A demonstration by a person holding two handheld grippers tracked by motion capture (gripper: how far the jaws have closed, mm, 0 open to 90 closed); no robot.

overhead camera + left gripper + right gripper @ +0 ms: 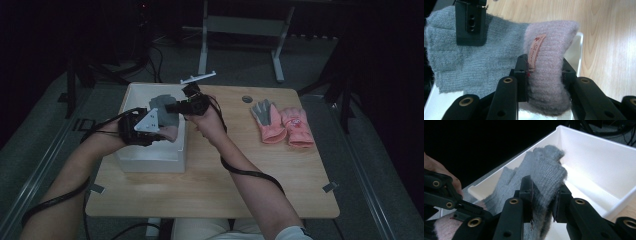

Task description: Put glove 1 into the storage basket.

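A knitted glove, grey [164,111] with a pink cuff [549,50], hangs stretched between both grippers over a white box [150,165]. My left gripper [545,67] is shut on the pink cuff, which bears a small label; in the high view the left gripper [161,132] comes in from the left. My right gripper [544,192] is shut on the glove's grey finger end [541,167]; from above, the right gripper [170,107] reaches in from the right. One right fingertip [470,25] presses on the grey knit in the left gripper view.
The white box [594,157] stands at the table's left side, its inside bare and bright. A pair of pink and grey gloves [282,122] lies flat at the right of the wooden table [210,190]. A white metal frame [240,30] stands on the floor beyond.
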